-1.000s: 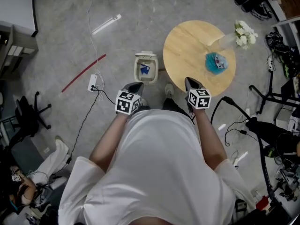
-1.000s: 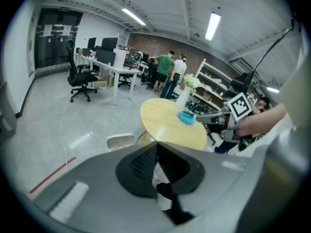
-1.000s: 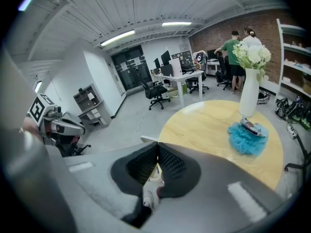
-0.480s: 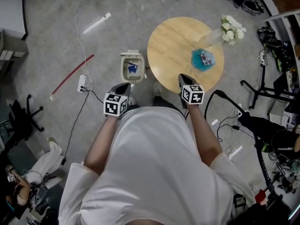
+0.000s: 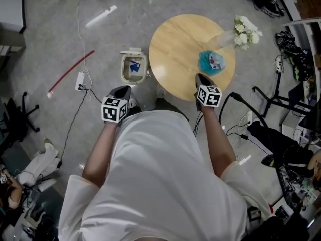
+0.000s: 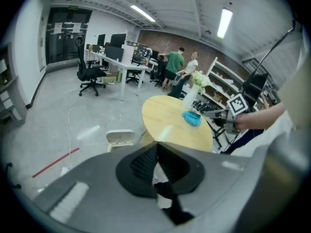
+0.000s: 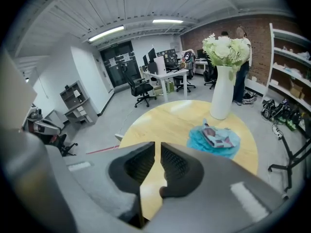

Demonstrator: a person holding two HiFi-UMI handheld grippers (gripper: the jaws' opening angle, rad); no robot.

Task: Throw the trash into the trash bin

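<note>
The trash (image 5: 210, 62), a crumpled blue sheet with a printed wrapper on it, lies on the round wooden table (image 5: 173, 41) beside a vase of white flowers (image 5: 244, 31). My right gripper (image 5: 199, 77) hangs over the table's near edge, a short way from the trash (image 7: 218, 139). Its jaws have just been opening and stand a narrow gap apart with nothing between them (image 7: 157, 144). The trash bin (image 5: 133, 68) stands on the floor left of the table, lid up, with something blue inside. My left gripper (image 5: 124, 88) is near it, shut and empty (image 6: 156, 145).
A power strip (image 5: 80, 81) with cables and a red strip (image 5: 70, 73) lie on the floor at the left. Stand legs and cables (image 5: 266, 97) crowd the right side. An office chair (image 5: 15, 119) is at the far left. Desks and people (image 6: 175, 64) are far back.
My right gripper has moved forward over the table's edge, closer to the blue trash. The left gripper has shifted only slightly beside the bin.
</note>
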